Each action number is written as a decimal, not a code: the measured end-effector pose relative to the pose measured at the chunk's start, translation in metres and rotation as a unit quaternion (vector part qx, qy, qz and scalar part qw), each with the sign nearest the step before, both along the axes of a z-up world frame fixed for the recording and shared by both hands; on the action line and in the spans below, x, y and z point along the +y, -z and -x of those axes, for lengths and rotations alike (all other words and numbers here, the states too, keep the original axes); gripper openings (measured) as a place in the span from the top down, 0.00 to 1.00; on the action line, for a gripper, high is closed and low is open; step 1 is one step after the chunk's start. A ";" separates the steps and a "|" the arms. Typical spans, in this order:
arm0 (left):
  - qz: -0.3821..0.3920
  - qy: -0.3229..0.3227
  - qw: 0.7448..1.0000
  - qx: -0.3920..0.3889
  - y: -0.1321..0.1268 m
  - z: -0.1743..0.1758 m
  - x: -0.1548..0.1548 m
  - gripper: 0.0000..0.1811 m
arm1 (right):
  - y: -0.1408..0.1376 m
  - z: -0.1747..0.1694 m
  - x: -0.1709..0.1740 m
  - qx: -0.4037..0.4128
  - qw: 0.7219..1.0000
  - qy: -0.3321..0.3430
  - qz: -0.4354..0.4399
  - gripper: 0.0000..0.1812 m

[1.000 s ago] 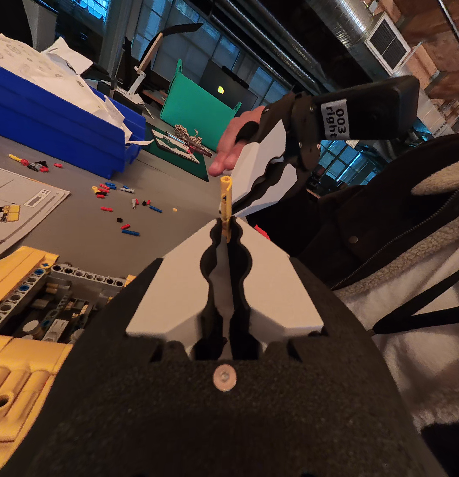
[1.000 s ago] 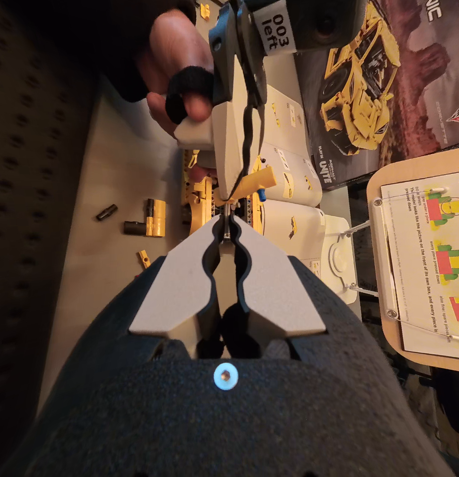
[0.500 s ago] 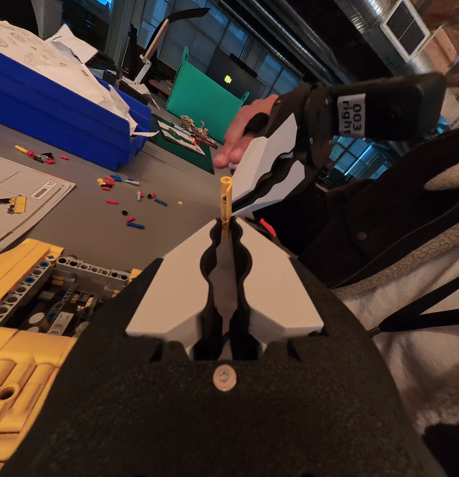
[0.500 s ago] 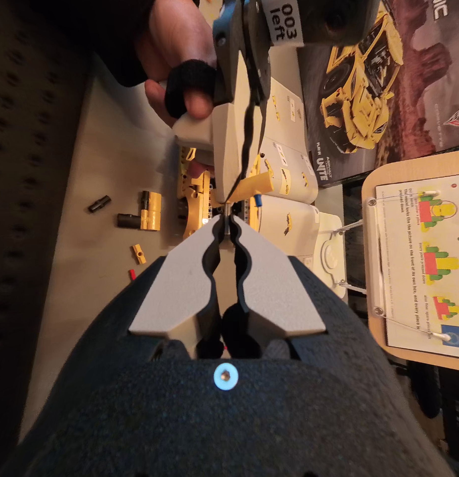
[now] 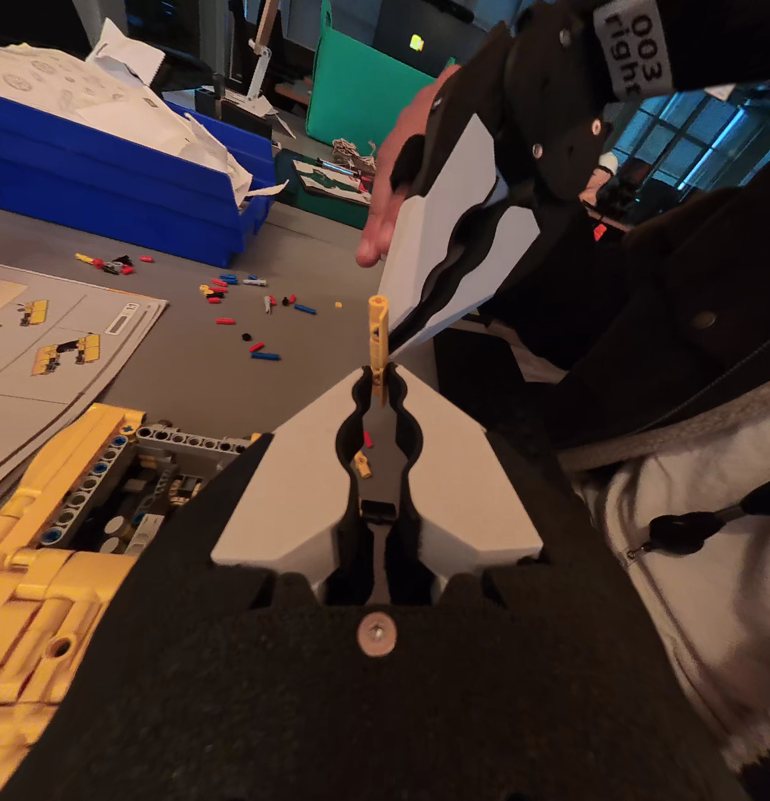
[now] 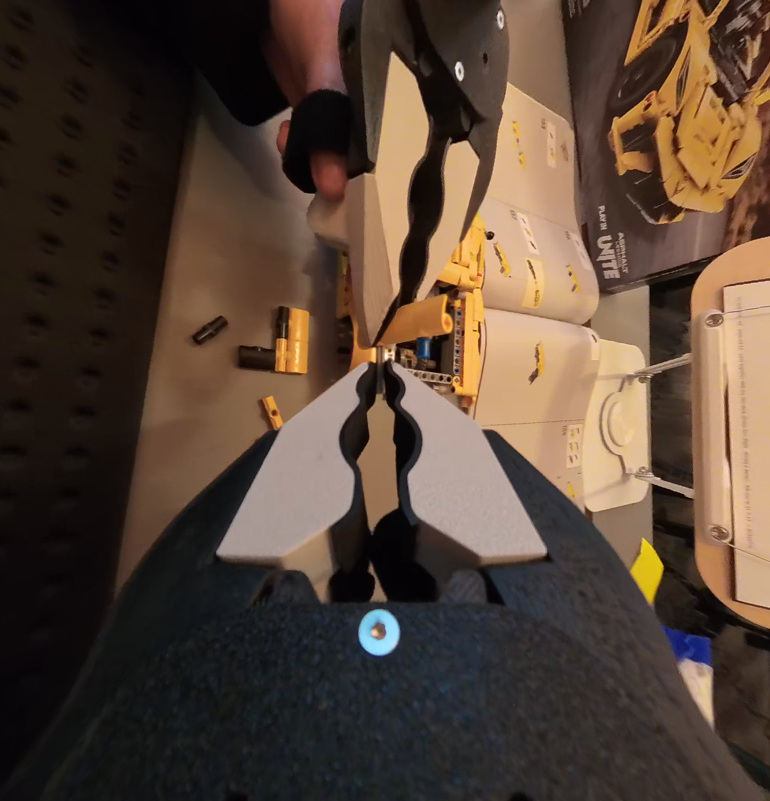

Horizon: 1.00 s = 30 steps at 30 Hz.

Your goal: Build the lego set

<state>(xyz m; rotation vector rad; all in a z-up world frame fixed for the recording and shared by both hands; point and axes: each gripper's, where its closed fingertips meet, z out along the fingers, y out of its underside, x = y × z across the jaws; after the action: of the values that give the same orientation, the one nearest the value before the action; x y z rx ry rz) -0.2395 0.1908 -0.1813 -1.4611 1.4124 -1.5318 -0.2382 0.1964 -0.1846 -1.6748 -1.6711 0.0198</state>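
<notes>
My left gripper (image 5: 378, 373) is shut on a yellow lego beam (image 5: 378, 331) that stands up from its tips. The beam also shows in the right wrist view (image 6: 418, 323), with a blue pin under it. My right gripper (image 6: 383, 368) is shut on a small grey pin (image 6: 385, 356), held against the near end of the beam. In the left wrist view the right gripper (image 5: 394, 342) comes in from the upper right, tips touching the beam. The part-built yellow car (image 5: 49, 542) lies at lower left and also shows in the right wrist view (image 6: 465, 346).
An open instruction booklet (image 5: 49, 338), loose coloured pins (image 5: 244, 303) and a blue bin (image 5: 114, 173) are on the grey table. The right wrist view shows a yellow-black subassembly (image 6: 288, 346), a black pin (image 6: 209, 329), the lego box (image 6: 678, 108) and a wooden board (image 6: 704, 433). Less than 4 cm separates the two grippers' tips. The yellow-black subassembly (image 6: 288, 346) is about 12 cm from both grippers' fingertips.
The two grippers have drawn closer to each other and each fills more of the other's view. Both stay shut, tips meeting at the yellow beam.
</notes>
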 end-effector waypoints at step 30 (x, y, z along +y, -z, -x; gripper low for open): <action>0.090 0.028 0.989 -0.118 -0.044 0.011 -0.002 0.96 | -0.051 0.014 -0.007 0.402 0.907 -0.020 0.121 0.91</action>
<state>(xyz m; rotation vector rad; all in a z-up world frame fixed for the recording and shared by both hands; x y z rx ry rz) -0.2508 0.1889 -0.1368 -1.2974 1.2106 -1.8411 -0.2524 0.1897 -0.1336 -1.4928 -1.0848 0.8542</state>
